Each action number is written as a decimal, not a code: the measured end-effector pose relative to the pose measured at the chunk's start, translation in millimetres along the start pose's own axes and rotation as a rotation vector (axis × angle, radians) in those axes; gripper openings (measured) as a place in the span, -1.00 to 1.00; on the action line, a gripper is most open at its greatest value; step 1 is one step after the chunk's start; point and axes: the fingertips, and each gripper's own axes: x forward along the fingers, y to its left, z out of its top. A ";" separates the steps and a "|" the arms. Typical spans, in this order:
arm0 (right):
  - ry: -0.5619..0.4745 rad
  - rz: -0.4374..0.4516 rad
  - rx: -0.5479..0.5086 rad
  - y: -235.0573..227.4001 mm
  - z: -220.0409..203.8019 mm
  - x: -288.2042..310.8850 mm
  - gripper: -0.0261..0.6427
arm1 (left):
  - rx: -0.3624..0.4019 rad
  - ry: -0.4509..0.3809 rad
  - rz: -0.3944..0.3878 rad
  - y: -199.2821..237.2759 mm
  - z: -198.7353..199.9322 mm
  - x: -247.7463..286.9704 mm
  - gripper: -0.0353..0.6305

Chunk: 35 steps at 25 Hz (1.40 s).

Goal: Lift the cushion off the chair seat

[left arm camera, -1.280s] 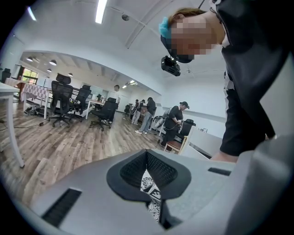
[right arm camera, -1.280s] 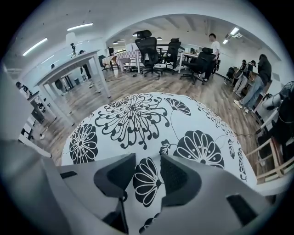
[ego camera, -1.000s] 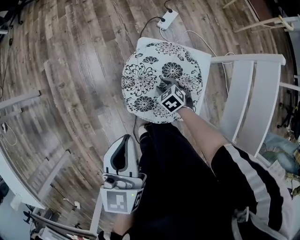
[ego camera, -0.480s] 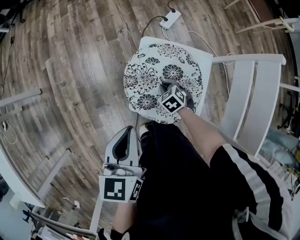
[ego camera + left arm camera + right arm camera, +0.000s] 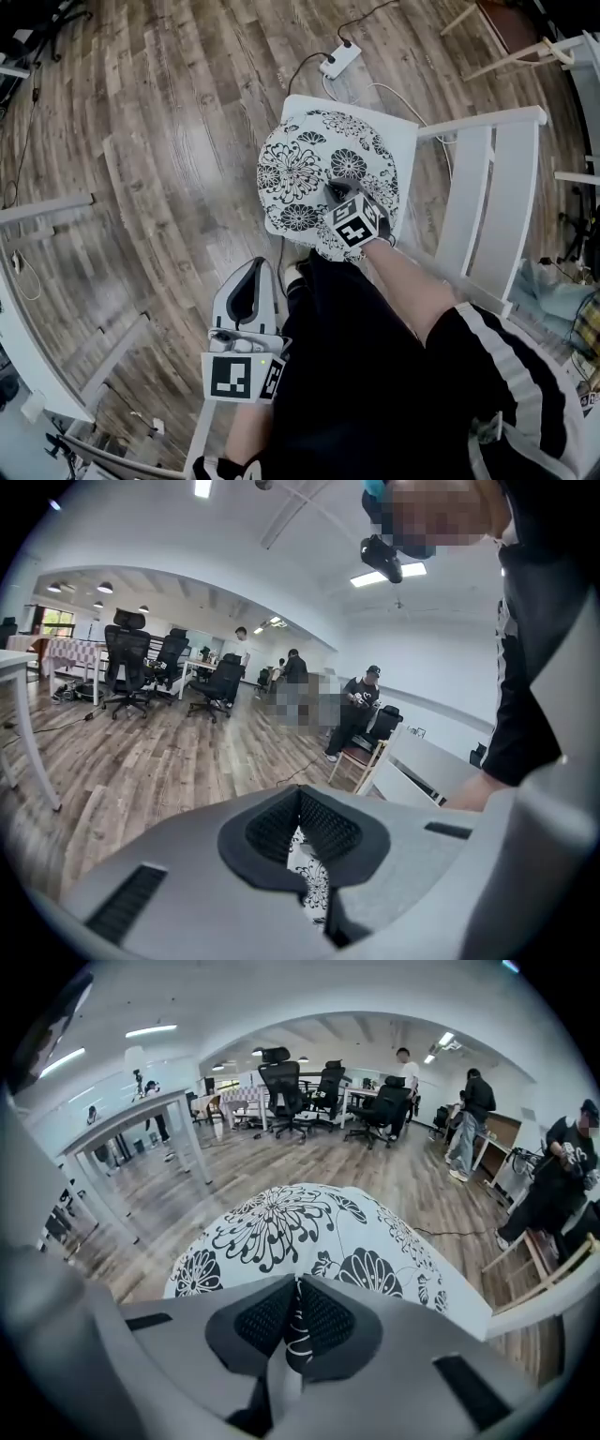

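A round white cushion (image 5: 319, 169) with black flower print lies on the seat (image 5: 401, 127) of a white chair, whose slatted back (image 5: 497, 187) is at the right. My right gripper (image 5: 339, 193) points steeply down onto the cushion's near right part. Its jaws have just been closing and are shut on a pinched fold of the cushion (image 5: 281, 1222) fabric, which shows between the pads (image 5: 323, 1321). My left gripper (image 5: 254, 274) hangs near my left leg, away from the chair, with its jaws together and nothing in them. A strip of the cushion (image 5: 311, 885) shows below its pads.
A white power strip (image 5: 335, 62) with cables lies on the wood floor beyond the chair. White table legs (image 5: 47, 208) stand at the left, wooden furniture (image 5: 511, 52) at the top right. Office chairs (image 5: 281, 1082) and people fill the far room.
The right gripper's jaws have shut on the cushion's fabric and the gripper has risen a little, drawing the cushion up with it. The left gripper has stayed about where it was.
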 end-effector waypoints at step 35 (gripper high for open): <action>-0.636 -0.186 0.237 56.2 114.2 -295.9 -0.83 | 0.200 -0.239 -0.240 -65.1 76.2 -91.3 -0.89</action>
